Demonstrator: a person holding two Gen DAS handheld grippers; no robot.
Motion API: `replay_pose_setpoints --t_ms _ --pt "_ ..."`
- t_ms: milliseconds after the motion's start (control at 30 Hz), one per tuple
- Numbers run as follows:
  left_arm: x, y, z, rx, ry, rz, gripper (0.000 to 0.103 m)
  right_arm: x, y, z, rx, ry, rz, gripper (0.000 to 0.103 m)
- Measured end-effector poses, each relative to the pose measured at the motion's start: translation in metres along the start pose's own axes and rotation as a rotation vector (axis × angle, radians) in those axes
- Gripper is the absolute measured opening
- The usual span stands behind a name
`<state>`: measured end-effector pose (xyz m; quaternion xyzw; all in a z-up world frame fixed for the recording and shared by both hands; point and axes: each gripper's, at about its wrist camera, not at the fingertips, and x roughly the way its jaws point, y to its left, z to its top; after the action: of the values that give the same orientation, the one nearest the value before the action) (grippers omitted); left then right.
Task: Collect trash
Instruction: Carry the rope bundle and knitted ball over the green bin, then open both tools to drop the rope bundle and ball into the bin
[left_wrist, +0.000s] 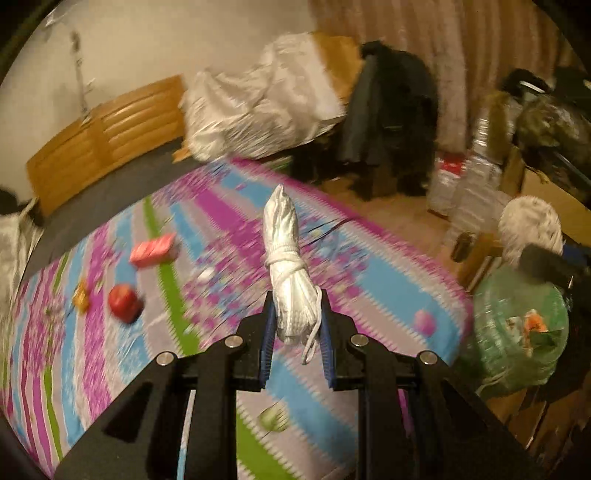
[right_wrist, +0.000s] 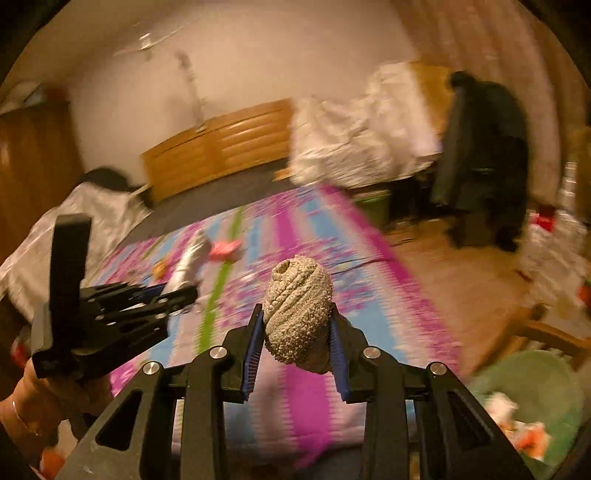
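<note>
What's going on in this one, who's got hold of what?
A person is clearing a bed with a gripper in each hand. The left gripper has its jaws shut on a white bundle of rope. The right gripper is clamped on a rolled beige sock. Both are held above the striped bedspread, where a red apple and a pink box lie. A green trash bag sits open off to the right, with scraps already inside.

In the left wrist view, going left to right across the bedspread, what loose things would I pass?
Orange wrapper → red apple → pink packet → white rope bundle held in the left gripper → pink ball → green trash bag off the bed.
</note>
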<state>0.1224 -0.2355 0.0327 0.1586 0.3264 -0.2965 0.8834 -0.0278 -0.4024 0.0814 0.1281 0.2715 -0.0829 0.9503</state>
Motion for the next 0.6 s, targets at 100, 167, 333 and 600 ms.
replay_pose_setpoints --t_ms 100,167,333,600 --pt "0.006 -0.039 0.024 0.068 -0.030 -0.054 0.020 -0.032 -0.045 0.007 0.054 -0.037 -0.113 0.034" --pt "0.009 -0.065 0.036 0.117 -0.046 -0.092 0.020 -0.055 -0.078 0.008 0.098 -0.055 -0.195 0.034" --pt "0.020 -0.135 0.060 0.235 -0.073 -0.201 0.020 -0.099 -0.143 0.004 0.155 -0.056 -0.381 0.034" --pt "0.048 -0.239 0.068 0.392 -0.003 -0.463 0.020 -0.142 -0.226 -0.032 0.252 0.003 -0.593 0.034"
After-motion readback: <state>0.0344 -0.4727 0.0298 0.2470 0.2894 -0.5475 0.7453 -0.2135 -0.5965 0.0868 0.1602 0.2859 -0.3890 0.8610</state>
